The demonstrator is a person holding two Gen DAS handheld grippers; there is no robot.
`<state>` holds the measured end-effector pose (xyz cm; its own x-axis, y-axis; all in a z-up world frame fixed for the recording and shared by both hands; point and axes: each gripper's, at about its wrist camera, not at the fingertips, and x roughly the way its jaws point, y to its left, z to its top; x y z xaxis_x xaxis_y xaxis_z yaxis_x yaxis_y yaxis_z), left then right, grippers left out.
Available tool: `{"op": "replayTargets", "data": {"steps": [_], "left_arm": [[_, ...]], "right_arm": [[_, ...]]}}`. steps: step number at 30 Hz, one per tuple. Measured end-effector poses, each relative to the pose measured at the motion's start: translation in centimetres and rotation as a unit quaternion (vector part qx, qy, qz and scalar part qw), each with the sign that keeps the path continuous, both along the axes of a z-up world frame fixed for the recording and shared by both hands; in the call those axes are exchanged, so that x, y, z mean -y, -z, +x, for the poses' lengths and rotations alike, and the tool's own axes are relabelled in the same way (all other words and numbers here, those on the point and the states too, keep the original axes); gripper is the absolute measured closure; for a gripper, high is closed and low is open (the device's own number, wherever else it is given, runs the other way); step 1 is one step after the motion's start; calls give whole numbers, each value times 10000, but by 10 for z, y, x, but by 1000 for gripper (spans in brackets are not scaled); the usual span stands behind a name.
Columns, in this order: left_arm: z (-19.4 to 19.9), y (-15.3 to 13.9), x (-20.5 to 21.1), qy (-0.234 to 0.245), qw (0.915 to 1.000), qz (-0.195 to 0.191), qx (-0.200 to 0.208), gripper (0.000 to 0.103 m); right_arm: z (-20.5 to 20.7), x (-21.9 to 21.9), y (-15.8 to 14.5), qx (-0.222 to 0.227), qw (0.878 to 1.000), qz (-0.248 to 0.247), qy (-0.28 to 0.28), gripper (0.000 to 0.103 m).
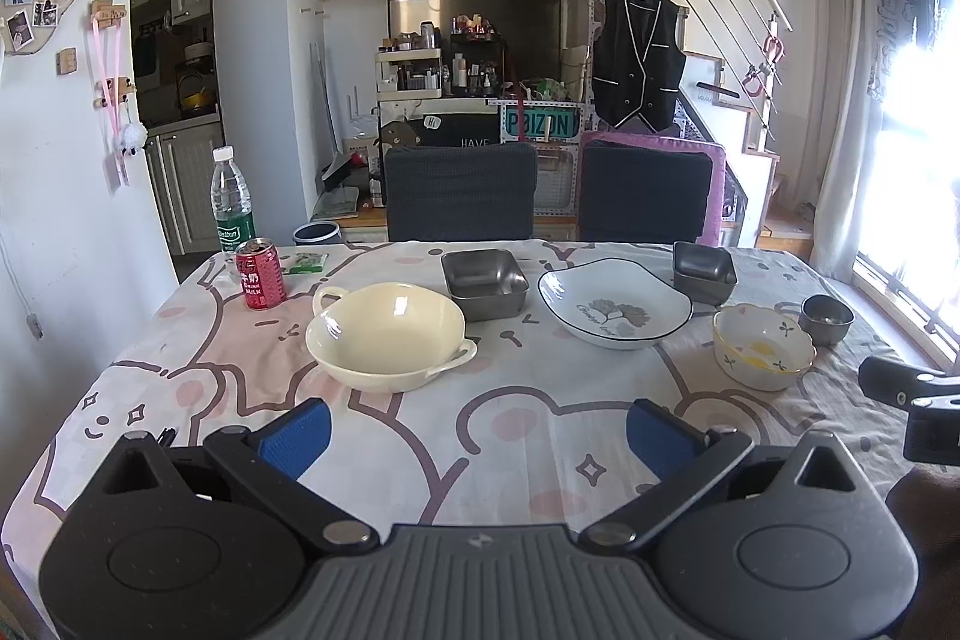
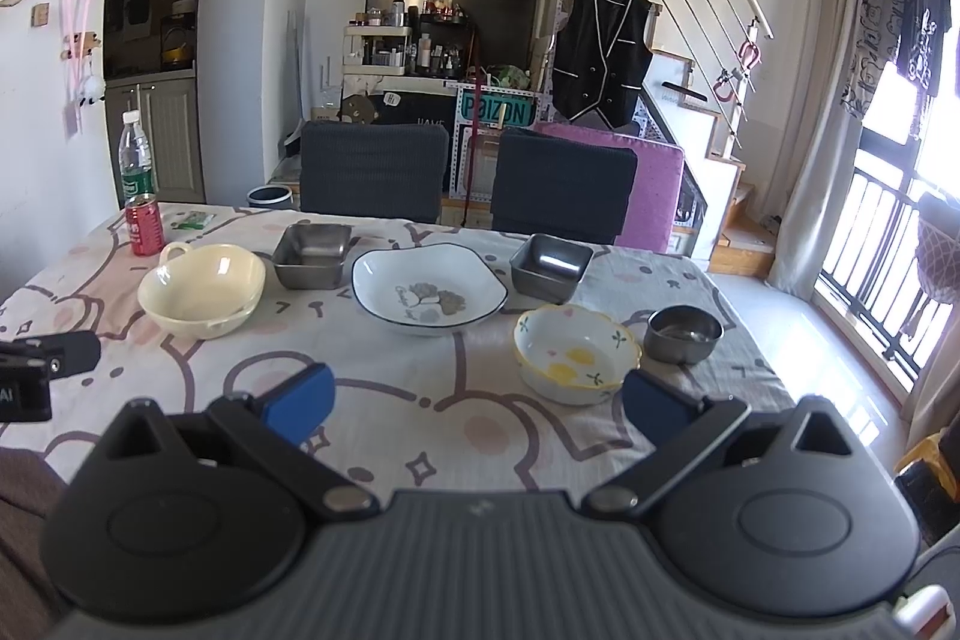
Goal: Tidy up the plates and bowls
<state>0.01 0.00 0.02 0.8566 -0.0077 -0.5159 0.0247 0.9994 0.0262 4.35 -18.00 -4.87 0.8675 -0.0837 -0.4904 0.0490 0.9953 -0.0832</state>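
The left gripper [image 1: 478, 433] hovers above the near edge of the table, its blue-padded fingers [image 1: 298, 435] spread wide apart and holding nothing. The right gripper [image 2: 477, 401] hovers to its right, also above the near edge, with its own blue pads [image 2: 653, 403] just as wide and empty; the right pad shows just in front of the yellow-rimmed bowl.

On the cartoon-bear tablecloth [image 1: 420, 436] the dishes sit apart from one another. Just beyond the left gripper stands a cream two-handled bowl [image 1: 389, 335], upright and empty. Behind it to the right is a square steel dish [image 1: 485, 282]. To the right of that lies a white plate with a dark rim and a leaf print [image 1: 615, 303], and at its far right a second square steel dish [image 1: 703, 272]. Nearer, on the right, sits a small floral bowl with a yellow rim [image 2: 575, 353], and just right of it a small round steel bowl [image 2: 684, 333].

At the far left corner stand a red drink can [image 1: 260, 274] and, behind it, a water bottle with a green label [image 1: 231, 205], with a small green packet [image 1: 306, 262] beside them. Two dark chairs [image 1: 460, 193] face the far edge of the table.
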Motion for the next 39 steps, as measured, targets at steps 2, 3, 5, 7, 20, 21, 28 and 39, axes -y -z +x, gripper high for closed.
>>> {"op": "replayTargets", "data": {"steps": [2,3,5,7,20,21,28,39], "left_arm": [[0,0,0,0,10000,-1,0,0],[0,0,0,-1,10000,-1,-2,0],[0,0,0,-1,10000,-2,-3,0],[0,0,0,-2,10000,-6,-3,0],[0,0,0,-2,10000,-15,-6,0],[0,0,0,-1,10000,-15,-7,0],[0,0,0,-4,10000,-21,-7,0],[0,0,0,-3,10000,-20,-15,0]], "right_arm": [[0,0,0,-1,10000,-3,-4,0],[0,0,0,-2,10000,-3,-4,0],[0,0,0,-3,10000,-2,-3,0],[0,0,0,-5,10000,-3,-3,0],[0,-1,2,-15,10000,-9,-2,0],[0,-1,2,-16,10000,-11,-1,0],[0,-1,1,-21,10000,-14,-2,0],[0,-2,3,-29,10000,-22,-8,0]]}}
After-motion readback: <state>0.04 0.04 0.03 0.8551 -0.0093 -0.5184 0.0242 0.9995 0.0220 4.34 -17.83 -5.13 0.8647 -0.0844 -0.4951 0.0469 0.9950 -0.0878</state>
